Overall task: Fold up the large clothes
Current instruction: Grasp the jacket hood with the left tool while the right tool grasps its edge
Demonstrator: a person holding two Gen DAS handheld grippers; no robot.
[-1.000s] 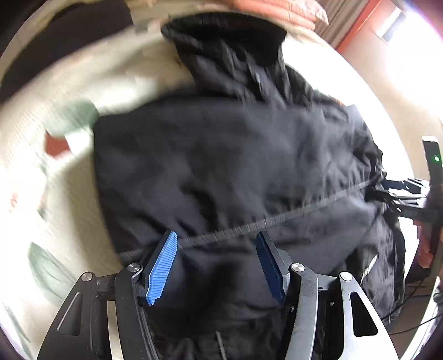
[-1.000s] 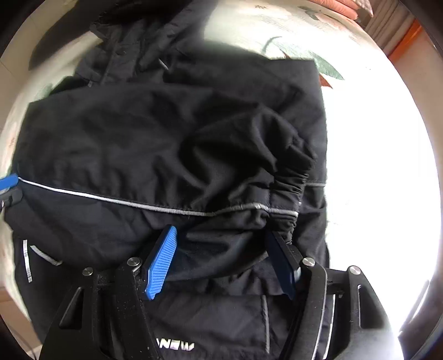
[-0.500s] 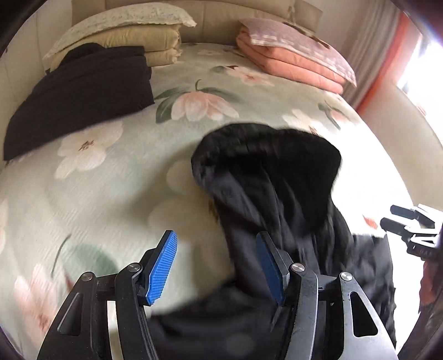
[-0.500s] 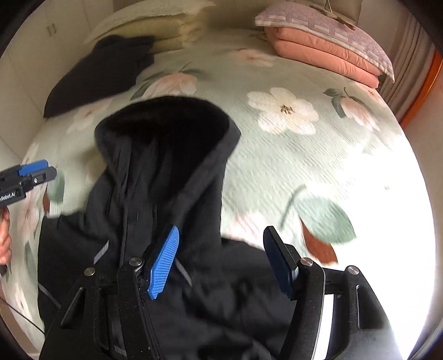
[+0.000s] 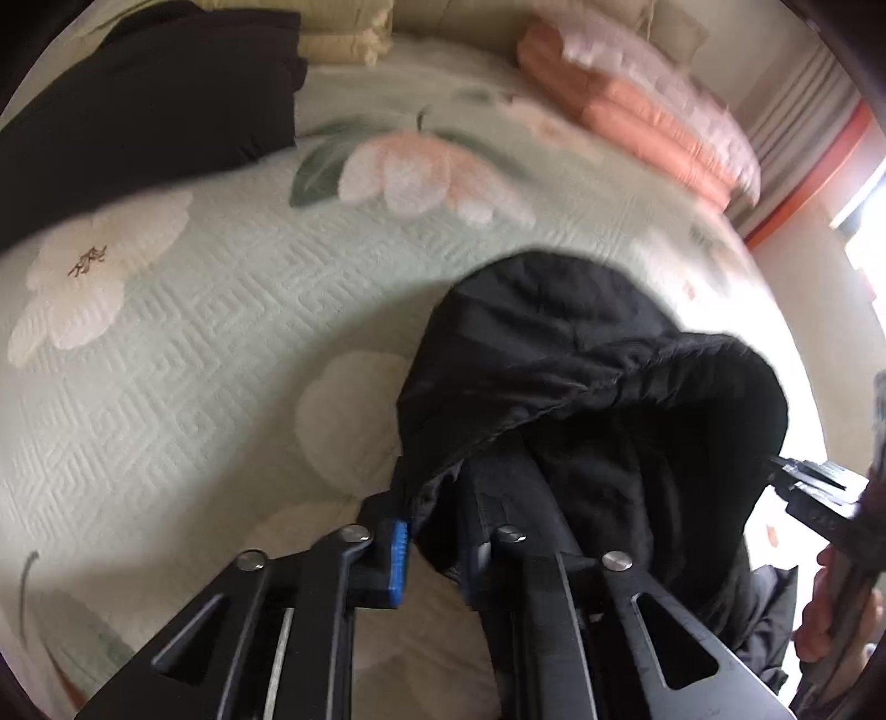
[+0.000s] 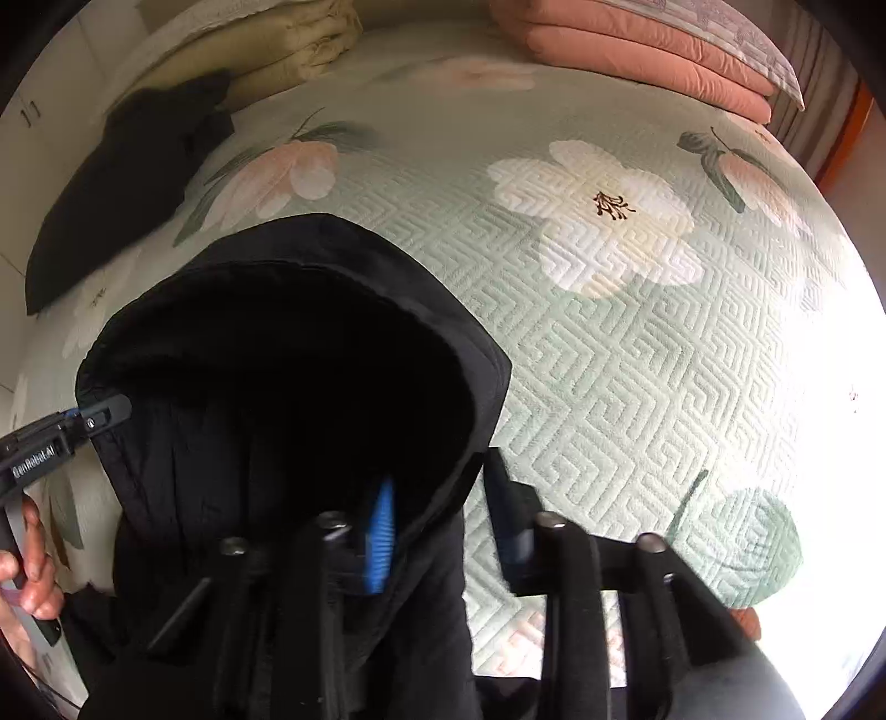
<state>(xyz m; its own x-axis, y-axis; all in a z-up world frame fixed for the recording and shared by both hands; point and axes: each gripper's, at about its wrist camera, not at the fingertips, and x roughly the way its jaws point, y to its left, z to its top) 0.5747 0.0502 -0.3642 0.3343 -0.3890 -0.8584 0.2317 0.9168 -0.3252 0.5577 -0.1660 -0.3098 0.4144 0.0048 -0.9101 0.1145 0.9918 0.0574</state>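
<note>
Left wrist — one black jacket [image 5: 581,387], two hand-held grippers pinching hood.

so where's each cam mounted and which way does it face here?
Left wrist: on the left gripper, angled down over the bed toward the pillows; its jaws have just closed on the black jacket's hood; the right gripper and hand show at the right edge.
Right wrist: on the right gripper, same heading, jaws just closed on the hood's other side; left gripper at left.
Shared: hood, floral bedspread, pink bedding.
</note>
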